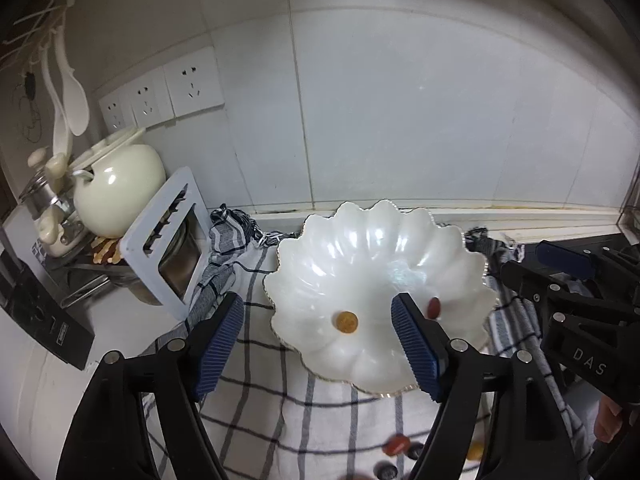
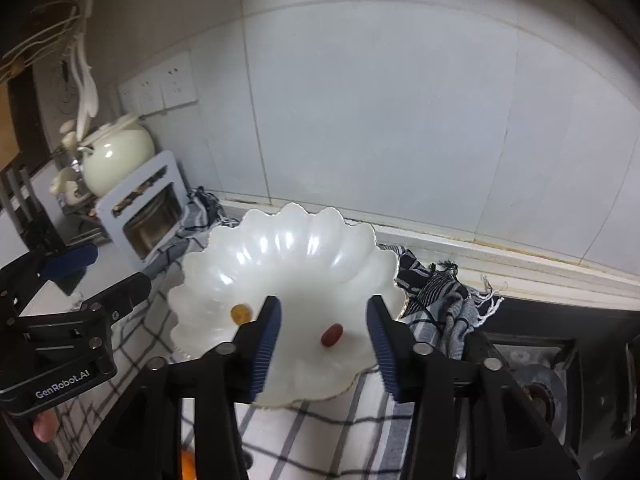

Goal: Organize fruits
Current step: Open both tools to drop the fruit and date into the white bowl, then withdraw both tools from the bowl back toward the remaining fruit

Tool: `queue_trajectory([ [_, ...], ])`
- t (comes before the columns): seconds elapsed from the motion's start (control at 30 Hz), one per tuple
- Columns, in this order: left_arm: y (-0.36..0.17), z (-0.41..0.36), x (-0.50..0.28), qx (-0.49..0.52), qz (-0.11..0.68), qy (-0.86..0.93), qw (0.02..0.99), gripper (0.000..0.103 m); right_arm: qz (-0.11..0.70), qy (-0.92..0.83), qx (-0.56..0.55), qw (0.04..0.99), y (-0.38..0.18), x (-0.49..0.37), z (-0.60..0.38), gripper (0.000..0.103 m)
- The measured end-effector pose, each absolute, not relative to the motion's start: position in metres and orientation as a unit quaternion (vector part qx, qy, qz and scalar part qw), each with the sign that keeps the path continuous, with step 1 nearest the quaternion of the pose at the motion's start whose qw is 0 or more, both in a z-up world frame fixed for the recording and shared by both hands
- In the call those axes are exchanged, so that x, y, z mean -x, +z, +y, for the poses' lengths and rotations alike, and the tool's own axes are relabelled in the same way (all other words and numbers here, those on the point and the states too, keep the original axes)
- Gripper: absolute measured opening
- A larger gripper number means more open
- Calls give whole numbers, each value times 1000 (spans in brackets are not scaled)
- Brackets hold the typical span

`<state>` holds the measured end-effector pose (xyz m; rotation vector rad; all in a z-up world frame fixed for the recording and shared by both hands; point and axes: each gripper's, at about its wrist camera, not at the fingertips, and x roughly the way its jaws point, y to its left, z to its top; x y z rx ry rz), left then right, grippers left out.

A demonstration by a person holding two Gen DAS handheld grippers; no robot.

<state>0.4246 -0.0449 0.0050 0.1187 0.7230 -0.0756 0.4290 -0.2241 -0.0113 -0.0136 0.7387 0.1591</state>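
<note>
A white scalloped bowl [image 1: 360, 256] sits on a checked cloth [image 1: 280, 412]. In it lie a small orange-yellow fruit [image 1: 346, 322] and a red date [image 1: 433, 307]. My left gripper [image 1: 318, 344] is open and empty, hovering over the bowl's near-left rim. My right gripper [image 2: 324, 344] is open and empty above the bowl [image 2: 288, 248], with the red date [image 2: 332, 335] between its fingers below and the orange fruit [image 2: 241, 313] to its left. Several small fruits, one of them red [image 1: 396, 449], lie on the cloth near the bottom edge.
A cream pot [image 1: 120, 184] and a white rack [image 1: 168, 240] stand at the left by the tiled wall. Wall sockets [image 1: 164, 96] are above them. A gas stove [image 2: 540, 372] lies to the right of the cloth.
</note>
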Motion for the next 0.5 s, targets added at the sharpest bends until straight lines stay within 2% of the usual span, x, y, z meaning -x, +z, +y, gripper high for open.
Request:
queue_trajectory([
  [0.5, 30, -38, -334, -69, 291, -38, 953, 77, 299, 75, 24, 951, 15, -345, -219, 49],
])
